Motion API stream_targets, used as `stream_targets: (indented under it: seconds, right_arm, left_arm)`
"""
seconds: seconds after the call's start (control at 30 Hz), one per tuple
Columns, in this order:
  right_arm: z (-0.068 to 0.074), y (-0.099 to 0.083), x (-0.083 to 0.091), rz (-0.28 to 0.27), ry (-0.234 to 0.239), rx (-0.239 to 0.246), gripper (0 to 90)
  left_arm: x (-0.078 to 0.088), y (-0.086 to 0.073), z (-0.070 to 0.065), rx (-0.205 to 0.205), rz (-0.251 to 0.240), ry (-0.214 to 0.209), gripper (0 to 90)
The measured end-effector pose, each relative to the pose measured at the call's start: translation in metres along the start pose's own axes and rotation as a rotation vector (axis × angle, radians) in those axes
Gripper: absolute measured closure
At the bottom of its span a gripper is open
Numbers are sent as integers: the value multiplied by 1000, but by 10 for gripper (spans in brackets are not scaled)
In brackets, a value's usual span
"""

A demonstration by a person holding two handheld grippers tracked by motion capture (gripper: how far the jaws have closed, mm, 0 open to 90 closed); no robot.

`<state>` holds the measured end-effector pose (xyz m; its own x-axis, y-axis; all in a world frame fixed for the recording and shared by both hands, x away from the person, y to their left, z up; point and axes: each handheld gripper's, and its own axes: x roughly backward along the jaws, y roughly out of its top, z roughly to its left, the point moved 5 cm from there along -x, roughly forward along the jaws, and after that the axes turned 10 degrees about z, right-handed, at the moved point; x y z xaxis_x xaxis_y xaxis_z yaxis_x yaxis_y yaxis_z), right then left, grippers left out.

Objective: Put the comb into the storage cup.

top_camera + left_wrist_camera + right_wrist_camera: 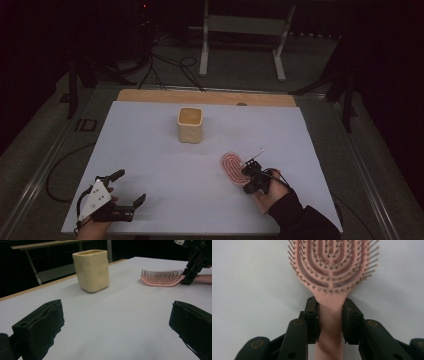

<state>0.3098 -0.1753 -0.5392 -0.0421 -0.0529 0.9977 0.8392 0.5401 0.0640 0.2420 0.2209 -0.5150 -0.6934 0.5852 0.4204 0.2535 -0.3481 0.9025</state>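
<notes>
A pink hairbrush [231, 165] lies bristles up on the white sheet, right of centre. My right gripper [248, 172] sits at its near end, held by a hand in a dark sleeve. In the right gripper view both pads rest against the brush's handle [330, 322], below the bristled head [332, 262], so the gripper [330, 315] is shut on it. My left gripper [129, 187] rests at the near left corner, jaws wide open with nothing between them [117, 325]. From there the brush [161, 280] and the right gripper [191, 275] show at the upper right.
A cream square cup [190, 125] stands upright toward the far middle of the white sheet [165, 165]; it also shows in the left gripper view [92, 270]. A wooden table edge [200, 96] runs along the back. Beyond it are floor cables [170, 65] and a metal stand [245, 25].
</notes>
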Motion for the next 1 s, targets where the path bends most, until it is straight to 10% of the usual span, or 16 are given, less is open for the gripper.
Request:
stream_targets:
  seconds: [1.0]
  right_arm:
    - [-6, 4, 23, -184, 13, -3, 701]
  left_arm:
    - [-2, -1, 0, 4, 11, -1, 0]
